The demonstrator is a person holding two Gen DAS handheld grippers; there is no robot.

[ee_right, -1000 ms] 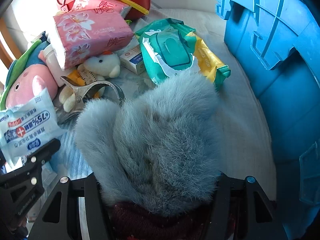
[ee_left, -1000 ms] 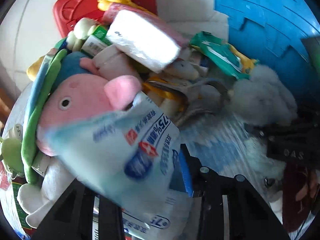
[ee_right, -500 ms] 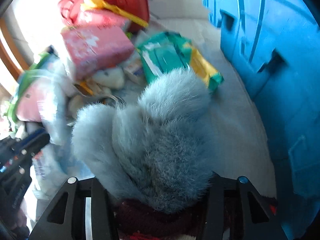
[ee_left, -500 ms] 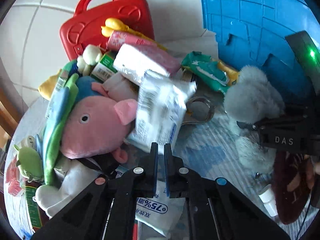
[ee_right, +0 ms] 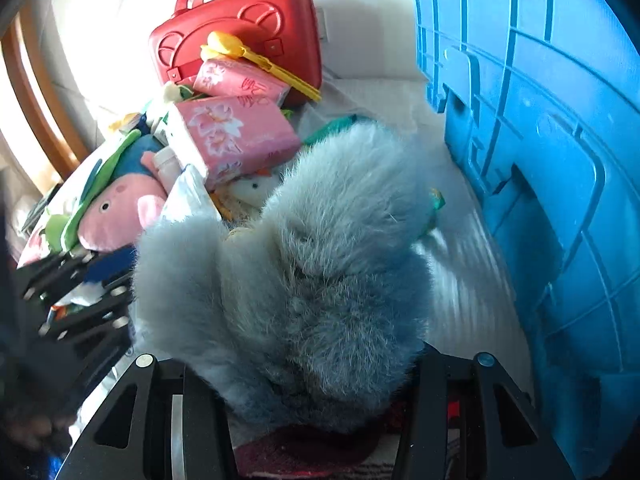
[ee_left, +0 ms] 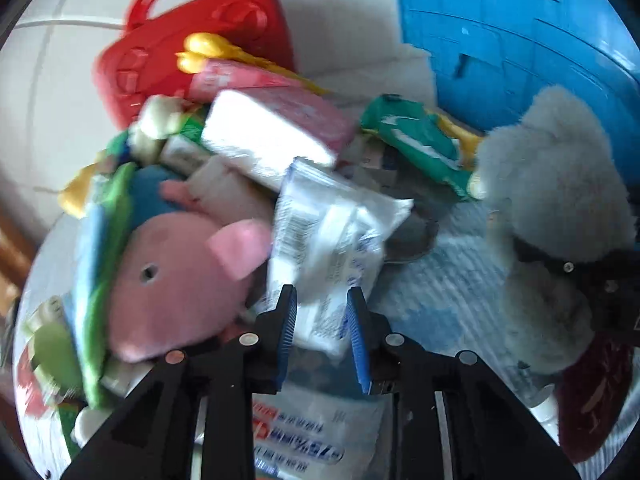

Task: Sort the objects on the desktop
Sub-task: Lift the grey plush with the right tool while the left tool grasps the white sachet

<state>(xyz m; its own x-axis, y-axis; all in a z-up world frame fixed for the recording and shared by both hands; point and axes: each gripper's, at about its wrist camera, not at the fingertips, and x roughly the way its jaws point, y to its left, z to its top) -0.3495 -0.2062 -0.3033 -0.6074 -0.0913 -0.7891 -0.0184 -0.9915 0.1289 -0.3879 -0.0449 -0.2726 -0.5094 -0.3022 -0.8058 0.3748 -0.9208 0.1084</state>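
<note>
Since the earlier frames, the white wipes packet [ee_left: 332, 248] has been let go onto the pile, and the left gripper [ee_left: 322, 332] has just been parting its fingers again after snapping shut on nothing.

Left wrist view: the blue pads [ee_left: 289, 332] are seen released, one at each side of the packet's near edge without pressing it. The packet is propped against the pink pig plush [ee_left: 176, 284] on its left and the pink tissue pack [ee_left: 276, 136] behind it. A second wipes packet [ee_left: 304, 436] lies flat on the desk [ee_left: 448, 280] under the gripper. At the right, the grey furry toy [ee_left: 556, 208] is seen in front of the blue crate [ee_left: 520, 40].

Right wrist view: the right gripper [ee_right: 308, 384] is clenched on the grey furry toy, whose fur fills the gap between the fingers and hides the tips. The toy is held above the desk, just left of the blue crate wall. The red case [ee_right: 236, 44] stands at the far end of the pile.

Two risks are judged. The toy is gripped by loose fur, so it could slide out before the crate rim is cleared. The propped packet could topple off the pile if it is nudged by the left fingers.
</note>
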